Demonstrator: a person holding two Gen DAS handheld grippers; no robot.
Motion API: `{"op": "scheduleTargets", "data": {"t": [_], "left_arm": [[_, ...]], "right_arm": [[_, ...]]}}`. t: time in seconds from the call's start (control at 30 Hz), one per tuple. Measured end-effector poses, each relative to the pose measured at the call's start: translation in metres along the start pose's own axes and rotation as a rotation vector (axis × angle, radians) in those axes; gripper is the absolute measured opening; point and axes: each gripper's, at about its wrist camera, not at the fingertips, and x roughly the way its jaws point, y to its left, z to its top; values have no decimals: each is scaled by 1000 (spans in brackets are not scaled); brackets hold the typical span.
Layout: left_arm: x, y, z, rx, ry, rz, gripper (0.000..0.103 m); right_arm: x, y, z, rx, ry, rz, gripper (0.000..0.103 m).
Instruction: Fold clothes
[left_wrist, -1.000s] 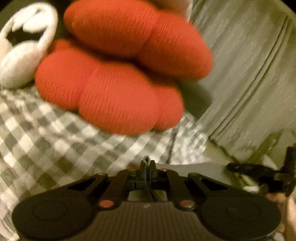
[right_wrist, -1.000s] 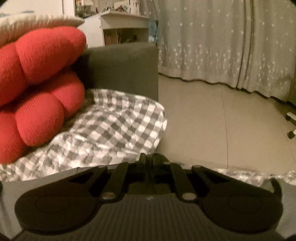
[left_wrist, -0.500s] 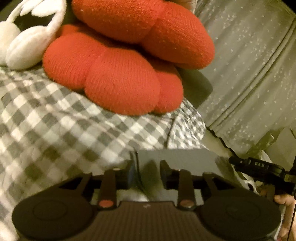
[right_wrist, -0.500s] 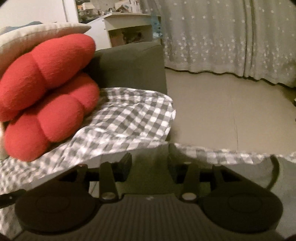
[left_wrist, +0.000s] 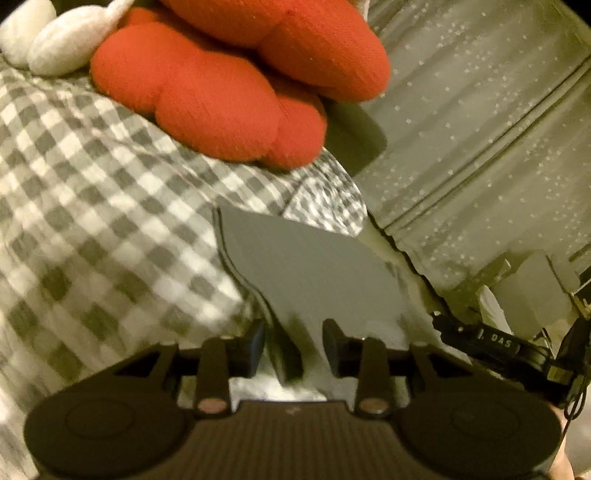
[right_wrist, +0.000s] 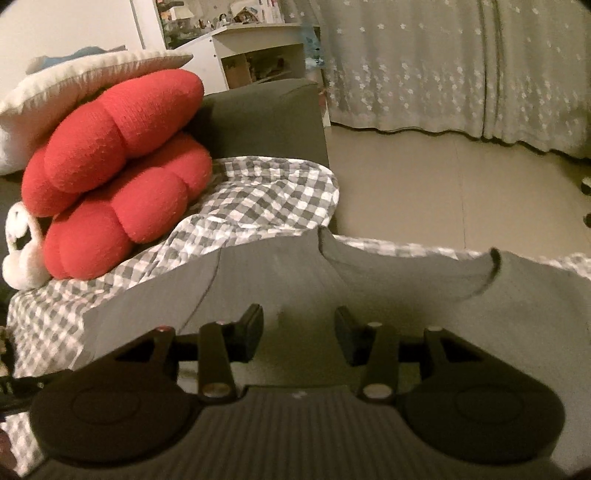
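Looking near to far, you hold the left gripper (left_wrist: 293, 345) over the grey garment (left_wrist: 310, 266); its jaws have just been opening, and they now stand apart with a fold of grey cloth rising between them, unpinched. Your right gripper (right_wrist: 298, 334) likewise has parted jaws, just opened, above the same garment (right_wrist: 369, 280), nothing clamped. Both releases suggest a fold has been laid down so the cloth can settle flat. Beyond the fingertips, the garment lies spread on the checked sheet (right_wrist: 258, 199), its neckline (right_wrist: 493, 258) to the right in the right wrist view; the sheet probably serves as a soft, level folding surface. Farther left, the red cushions (right_wrist: 118, 184) sit stacked, touching the sheet, likely pushed aside to free room. A white plush toy (right_wrist: 20, 254) rests just beside them. Farthest, star-patterned curtains (right_wrist: 443, 66) hang down to the floor (right_wrist: 443, 192).
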Motion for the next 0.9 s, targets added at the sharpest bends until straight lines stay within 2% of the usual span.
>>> {"op": "scheduleTargets", "data": {"t": [0.07,0.1,0.13,0.17,0.2,0.27,0.5,0.6,0.63,0.7,0.77,0.8,0.83,0.9], "left_arm": [[1,-3,-5,7,7,-3,33],[1,-4,-8,11,13,-7,26],[3,-6,-11,16,21,-13,13],[4,-7,-14,27,22,-8,10],[4,-9,-16,45,10,11,2],[2,-12,-20,77,-14,45,2],[-20,-17,-13,86,-125,118,2],[-14,-20,-12,124,-90,172,2],[-10,-21,-12,128,-57,181,3],[-10,-23,-16,133,-43,197,7],[-14,-25,-19,137,-52,221,18],[-17,-26,-20,136,-57,230,31],[-20,-28,-21,134,-61,240,39],[-25,-29,-24,133,-63,245,41]], "right_arm": [[-10,-5,-4,9,0,3,47],[-16,-7,-6,15,-1,5,47],[-21,-11,-8,22,-2,10,47],[-26,-14,-11,28,-2,12,47],[-30,-17,-14,34,-2,11,47],[-38,-24,-19,45,-1,7,47],[-71,-52,-37,103,3,5,47],[-87,-62,-45,110,0,-7,47],[-92,-66,-48,116,-1,-11,47],[-100,-75,-53,132,-3,-15,47],[-108,-82,-59,144,-4,-23,47],[-111,-85,-61,149,-3,-27,47],[-114,-88,-63,155,-2,-30,47],[-121,-94,-68,168,-2,-34,48]]}}
